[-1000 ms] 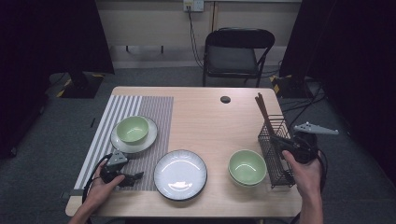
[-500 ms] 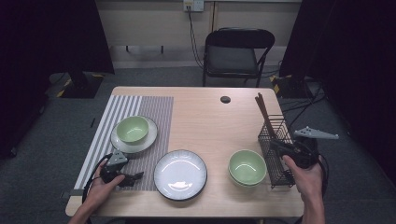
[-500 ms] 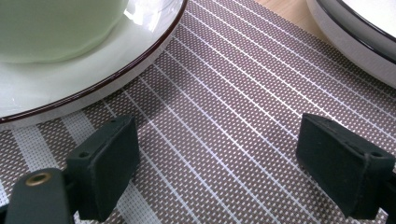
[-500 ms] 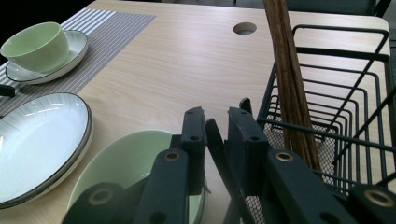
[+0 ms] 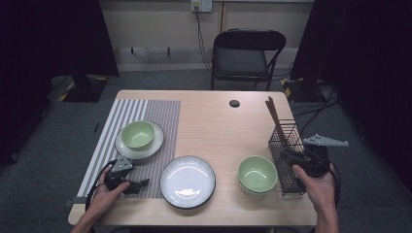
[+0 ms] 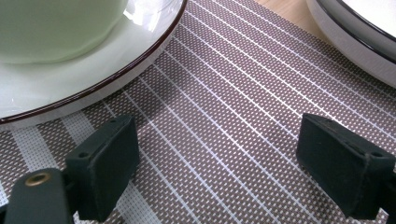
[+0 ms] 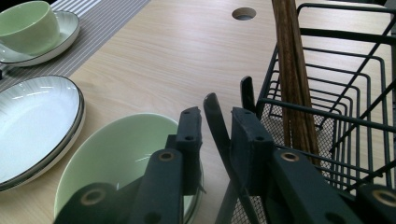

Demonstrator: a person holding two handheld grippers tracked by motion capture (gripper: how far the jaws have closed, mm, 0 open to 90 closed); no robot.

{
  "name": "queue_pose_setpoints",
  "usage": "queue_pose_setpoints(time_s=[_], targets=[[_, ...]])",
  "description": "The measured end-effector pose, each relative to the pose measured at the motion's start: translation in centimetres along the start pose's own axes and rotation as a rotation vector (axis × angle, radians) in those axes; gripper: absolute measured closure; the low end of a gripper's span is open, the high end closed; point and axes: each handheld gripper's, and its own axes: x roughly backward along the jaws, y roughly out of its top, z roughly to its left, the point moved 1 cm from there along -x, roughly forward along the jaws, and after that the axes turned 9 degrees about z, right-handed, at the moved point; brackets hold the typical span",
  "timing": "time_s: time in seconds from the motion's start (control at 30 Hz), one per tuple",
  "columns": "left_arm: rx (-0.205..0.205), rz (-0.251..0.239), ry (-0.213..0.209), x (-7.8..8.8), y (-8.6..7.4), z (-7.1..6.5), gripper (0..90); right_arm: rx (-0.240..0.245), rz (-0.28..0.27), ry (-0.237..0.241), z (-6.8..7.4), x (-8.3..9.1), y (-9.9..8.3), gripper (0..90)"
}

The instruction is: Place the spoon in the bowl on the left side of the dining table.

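On the table [image 5: 209,116], the chopsticks [image 5: 273,116] stand in the wire basket [image 5: 286,150], just right of a bowl [image 5: 257,173].

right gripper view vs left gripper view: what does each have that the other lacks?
Right gripper view: wire basket holding chopsticks; one basket wire stands between the right gripper's jaws, which have just been opening; the near green bowl; the table hole.
Left gripper view: the left gripper, jaws open, empty.
Both: striped mat, far green bowl on its saucer, white plate.
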Motion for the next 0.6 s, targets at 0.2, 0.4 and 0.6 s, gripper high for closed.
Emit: queue_pose_setpoints(time_s=[0.2,0.4,0.6], targets=[[0.000,0.000,0.000,-0.01,0.00,0.00,12.6,-0.008,-0.010,-0.001,-0.22,-0.03,-0.12,79.7],[0.001,0.001,0.000,0.00,0.00,0.00,12.6,-0.001,-0.037,-0.010,-0.17,0.23,0.09,84.8],[0.001,0.000,-0.001,-0.01,0.00,0.00,12.6,0.013,-0.083,-0.034,-0.21,0.62,0.17,86.5]])
